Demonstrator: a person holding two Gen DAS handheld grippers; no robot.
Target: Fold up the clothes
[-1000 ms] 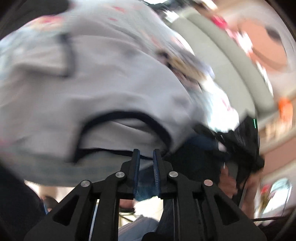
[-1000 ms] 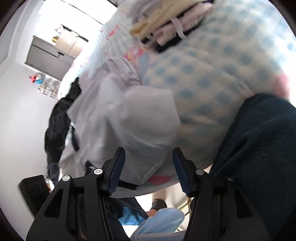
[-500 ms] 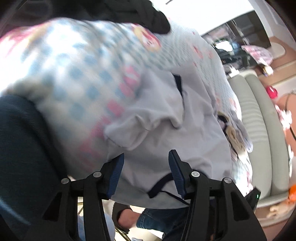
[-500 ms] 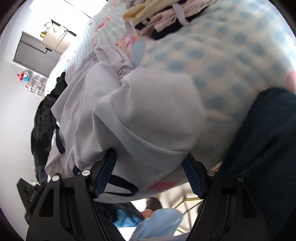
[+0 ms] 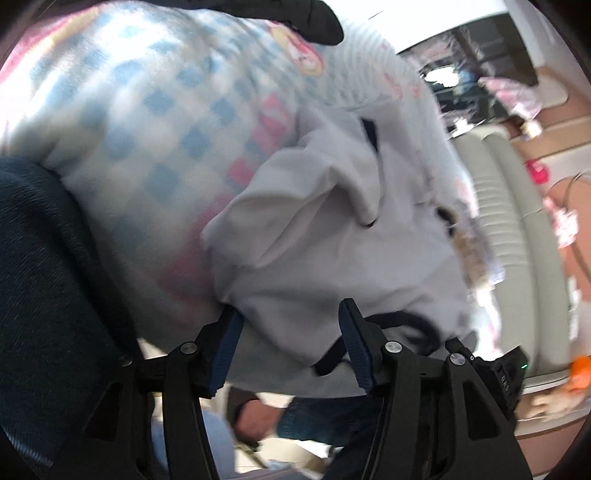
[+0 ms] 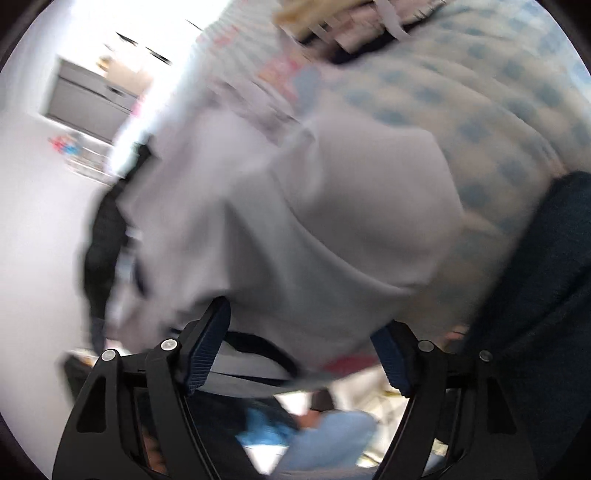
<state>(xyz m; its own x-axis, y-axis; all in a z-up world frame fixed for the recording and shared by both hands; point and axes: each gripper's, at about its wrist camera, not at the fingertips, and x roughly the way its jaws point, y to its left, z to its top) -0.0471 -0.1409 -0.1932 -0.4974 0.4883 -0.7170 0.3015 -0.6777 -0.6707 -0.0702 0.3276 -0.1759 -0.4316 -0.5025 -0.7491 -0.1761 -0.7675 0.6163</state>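
Note:
A pale grey garment (image 5: pixel 314 236) with dark navy trim lies crumpled on a bed cover (image 5: pixel 147 122) checked in blue, white and pink. My left gripper (image 5: pixel 291 332) hovers at the garment's near hem. Its jaws are opening, the hem and a loop of trim sit between them, and the pads (image 5: pixel 227 343) do not press on the cloth. In the right wrist view the same garment (image 6: pixel 314 229) fills the middle. My right gripper (image 6: pixel 306 332) is at its near edge, jaws opening wide, with cloth between them but not pinched.
Dark blue cloth (image 5: pixel 44 277) lies beside the garment, also dark blue cloth (image 6: pixel 546 295). A black garment (image 5: pixel 295 18) and a pile of clothes (image 6: pixel 351 29) sit further back on the bed. A grey sofa (image 5: pixel 517 221) stands beyond. A person's hand (image 5: pixel 258 417) shows below.
Both pairs of jaws have spread apart. The left gripper, nearly shut at the trimmed hem a second ago, has rolled and shifted along the garment. The right gripper has kept its place.

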